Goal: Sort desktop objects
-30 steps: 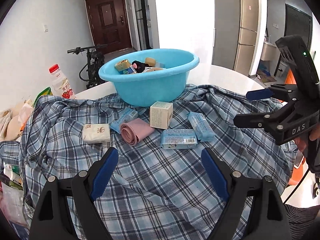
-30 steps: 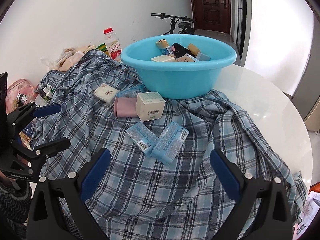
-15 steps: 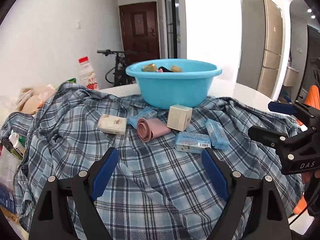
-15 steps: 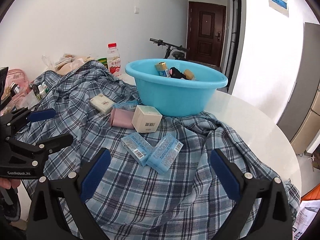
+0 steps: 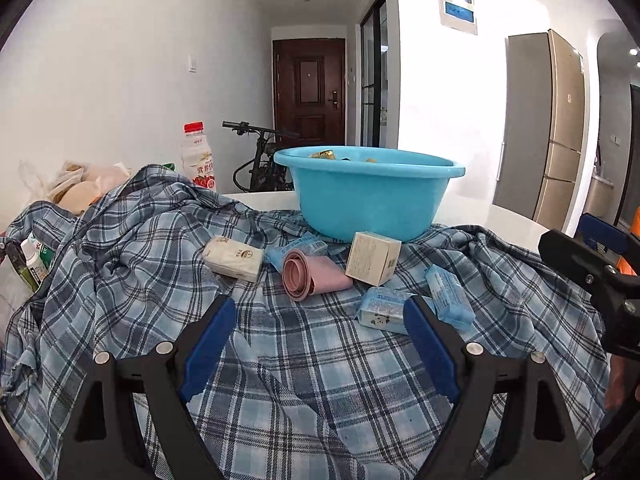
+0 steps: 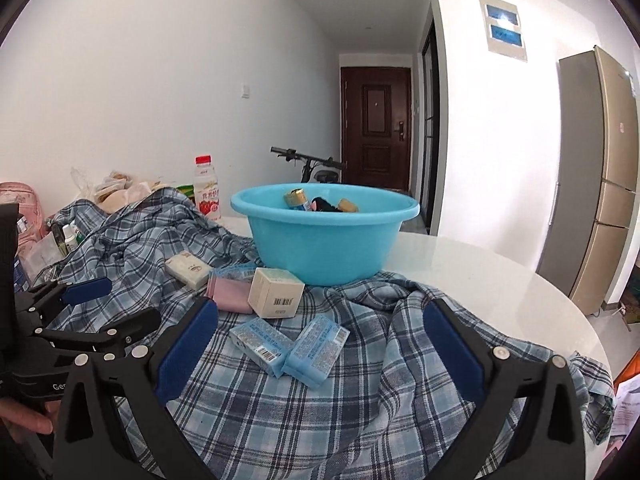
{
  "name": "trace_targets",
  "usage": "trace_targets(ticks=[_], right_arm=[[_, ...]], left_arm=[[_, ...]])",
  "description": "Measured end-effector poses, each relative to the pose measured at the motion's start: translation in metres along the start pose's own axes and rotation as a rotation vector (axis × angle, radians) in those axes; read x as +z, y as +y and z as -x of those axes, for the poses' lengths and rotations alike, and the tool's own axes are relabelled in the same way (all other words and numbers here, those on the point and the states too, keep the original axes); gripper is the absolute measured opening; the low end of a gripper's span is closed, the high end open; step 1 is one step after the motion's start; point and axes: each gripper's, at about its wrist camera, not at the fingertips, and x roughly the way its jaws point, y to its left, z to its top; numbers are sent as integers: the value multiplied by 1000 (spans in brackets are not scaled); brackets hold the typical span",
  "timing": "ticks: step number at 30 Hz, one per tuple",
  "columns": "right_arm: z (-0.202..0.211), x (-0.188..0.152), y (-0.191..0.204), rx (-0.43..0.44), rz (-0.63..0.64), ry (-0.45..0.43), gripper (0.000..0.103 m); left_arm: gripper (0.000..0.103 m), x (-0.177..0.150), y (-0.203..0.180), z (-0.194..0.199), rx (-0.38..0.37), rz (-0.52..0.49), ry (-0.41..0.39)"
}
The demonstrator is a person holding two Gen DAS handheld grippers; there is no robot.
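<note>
**Both grippers drop low over the cloth, basin now seen side-on**

Compared with a second ago, both cameras have sunk and tipped up: the blue basin (image 5: 370,194) showed its whole inside then, and now only its rim and a few tops of the things already in it peek out. The hallway door fills the middle of the view instead.

Left gripper (image 5: 320,340) spread wide, nothing between the blue pads, hovering over the plaid cloth (image 5: 280,380) on the near side of the basin. Right gripper (image 6: 320,340) equally wide and empty, also on the near side, slightly to the basin's right.

What's left to sort sits in a cluster at the basin's near foot: the small carton (image 5: 373,258) leaning almost against the basin wall, the pink collapsed cup (image 5: 310,274) lying on its side just left of it, the white tissue pack (image 5: 234,258) further left, a blue pack (image 5: 296,250) tucked between cup and basin, and two blue tissue packs (image 6: 288,346) side by side, touching, nearest the grippers.

My read: the low, level approach suits a side pinch on those flat packs, and the wide jaws fit their breadth. The soft cloth may bunch up under a pad, so watch for that.
</note>
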Motion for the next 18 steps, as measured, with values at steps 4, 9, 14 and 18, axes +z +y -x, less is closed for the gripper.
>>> trace_targets(ticks=[4, 9, 14, 18], right_arm=[[1, -4, -2, -37, -3, -38, 102], [5, -12, 0, -51, 4, -67, 102], [6, -18, 12, -89, 66, -102, 102], [8, -21, 20, -89, 91, -136, 102]], left_arm=[[88, -4, 2, 6, -23, 50, -73], [88, -3, 2, 14, -29, 71, -149], [88, -5, -3, 10, -22, 50, -166], [88, -10, -8, 7, -10, 31, -169]])
